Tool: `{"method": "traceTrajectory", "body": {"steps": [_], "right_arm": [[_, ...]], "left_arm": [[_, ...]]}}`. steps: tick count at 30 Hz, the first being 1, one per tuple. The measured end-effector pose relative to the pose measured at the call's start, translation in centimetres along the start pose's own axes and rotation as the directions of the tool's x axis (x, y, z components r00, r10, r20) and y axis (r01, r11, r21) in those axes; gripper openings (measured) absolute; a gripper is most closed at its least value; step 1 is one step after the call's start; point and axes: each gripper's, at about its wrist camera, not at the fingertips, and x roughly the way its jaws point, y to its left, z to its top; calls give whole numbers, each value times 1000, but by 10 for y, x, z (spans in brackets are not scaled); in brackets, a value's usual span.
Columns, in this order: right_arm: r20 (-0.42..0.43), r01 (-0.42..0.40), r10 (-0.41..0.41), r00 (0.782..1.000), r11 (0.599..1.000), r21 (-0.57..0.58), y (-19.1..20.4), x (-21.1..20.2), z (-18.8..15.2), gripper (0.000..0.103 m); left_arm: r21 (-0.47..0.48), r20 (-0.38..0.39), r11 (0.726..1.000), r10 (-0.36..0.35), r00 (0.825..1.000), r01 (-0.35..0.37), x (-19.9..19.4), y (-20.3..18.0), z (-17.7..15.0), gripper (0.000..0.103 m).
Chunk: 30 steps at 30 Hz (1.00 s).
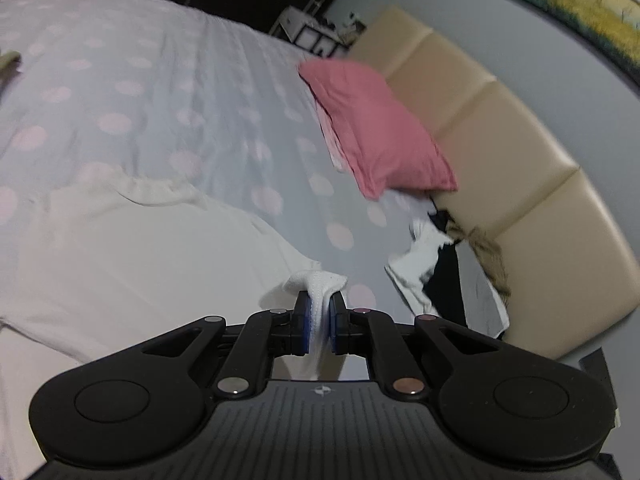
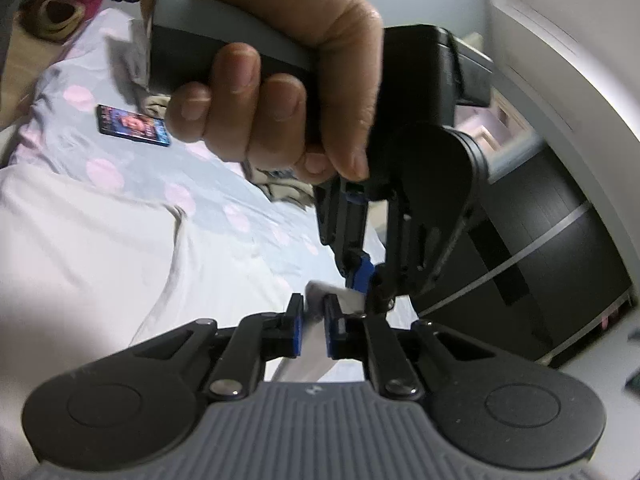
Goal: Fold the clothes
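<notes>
I am pinching a bunched corner of the white garment (image 1: pixel 132 248) in my left hand-held gripper (image 1: pixel 319 326); its blue pads (image 1: pixel 305 320) are pressing on the cloth from both sides, and a strip of fabric is hanging down between them. My right hand-held gripper (image 2: pixel 312 326) is holding white cloth too, its pads lying close on either side of a fold, though motion blur is keeping me from telling how firmly it is gripping.

In the right wrist view my left hand (image 2: pixel 280 92) is wrapping around the handle of the other hand-held gripper, whose fingers are pointing down at the same white corner, just beside my right one. The two are meeting almost at one point.

The garment is spreading out flat behind the pinched corner over the bed (image 1: pixel 168 80), which is wearing a pale sheet with pink dots. A pink pillow (image 1: pixel 376 128) is leaning near the beige padded headboard (image 1: pixel 520 160). Between pillow and headboard a heap of white, black and brownish clothes (image 1: pixel 440 264) is lying. A small flat dark card with a colourful picture (image 2: pixel 134 126) is resting on the sheet, well apart from the garment's held corner. A dark cabinet (image 2: pixel 560 264) is standing beside the bed.
</notes>
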Motion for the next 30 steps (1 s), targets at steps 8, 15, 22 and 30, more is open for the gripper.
{"method": "traceTrajectory", "body": {"steps": [8, 15, 22, 30], "right_arm": [[67, -141, 146, 987, 987, -82, 36, 14, 51, 5], [88, -283, 287, 954, 958, -51, 82, 29, 50, 4], [82, -341, 337, 938, 939, 40, 112, 31, 27, 3], [100, -364, 352, 931, 916, 167, 114, 34, 16, 15]], "left_arm": [[-57, 20, 997, 54, 998, -53, -40, 62, -29, 7], [-176, -9, 982, 74, 997, -75, -49, 128, -78, 6], [-274, -34, 959, 66, 997, -73, -43, 166, -107, 6], [-310, -26, 948, 66, 998, -71, -57, 182, -121, 6]]}}
